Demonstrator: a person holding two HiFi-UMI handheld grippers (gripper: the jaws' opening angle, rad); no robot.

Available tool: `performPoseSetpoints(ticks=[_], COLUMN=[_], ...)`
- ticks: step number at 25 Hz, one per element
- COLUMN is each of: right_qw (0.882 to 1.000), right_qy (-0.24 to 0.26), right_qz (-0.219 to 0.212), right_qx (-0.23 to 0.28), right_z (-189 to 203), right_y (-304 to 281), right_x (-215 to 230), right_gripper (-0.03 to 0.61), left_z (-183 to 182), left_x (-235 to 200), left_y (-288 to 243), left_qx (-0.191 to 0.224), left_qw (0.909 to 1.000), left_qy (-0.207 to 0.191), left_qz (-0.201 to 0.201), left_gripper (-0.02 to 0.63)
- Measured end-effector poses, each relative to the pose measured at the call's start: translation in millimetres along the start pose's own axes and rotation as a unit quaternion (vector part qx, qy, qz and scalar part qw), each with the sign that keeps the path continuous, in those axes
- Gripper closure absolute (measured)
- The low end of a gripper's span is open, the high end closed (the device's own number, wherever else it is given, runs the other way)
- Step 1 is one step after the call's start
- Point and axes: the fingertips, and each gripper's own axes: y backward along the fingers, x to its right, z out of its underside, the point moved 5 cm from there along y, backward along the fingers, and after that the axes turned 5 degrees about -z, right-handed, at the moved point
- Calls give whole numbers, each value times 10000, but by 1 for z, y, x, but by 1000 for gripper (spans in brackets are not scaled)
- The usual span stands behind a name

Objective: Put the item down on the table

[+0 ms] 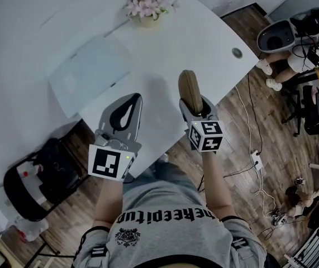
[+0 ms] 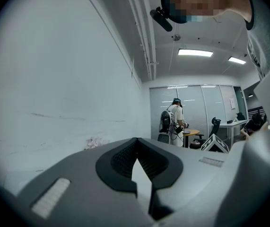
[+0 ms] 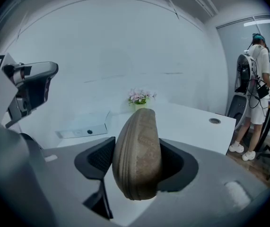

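Brown item (image 3: 137, 141) clamped in right tool (image 3: 135, 171) — left tool (image 2: 136, 148) closed; pot (image 1: 148, 22) holds flowers (image 1: 147, 4).

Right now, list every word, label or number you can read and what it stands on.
"keepit", the middle of a longer print across the grey shirt; its ends are unclear.
Crest below it: too small to read.
Embossed marks on the brown item: blurred, unreadable.
Marker cubes: patterns only, no letters.
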Motion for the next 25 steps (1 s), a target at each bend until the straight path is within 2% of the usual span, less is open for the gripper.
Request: performPoseSetpoints(ticks=[15,25], right_qw=[9979,9961], right_qy=[55,161], right_qz=[56,121], right_qx=[-646,-859], right_z=[35,45], right_y=[-24,-34], right_x=[9,11], right_gripper=[316,316], left_z=[6,8], left_x=[-11,-18], left_y=[2,6], left_qx=[-93,-106], left_qw=[9997,9994], left_qy=[58,72], left_qz=[-216,-315], left_gripper=[595,595])
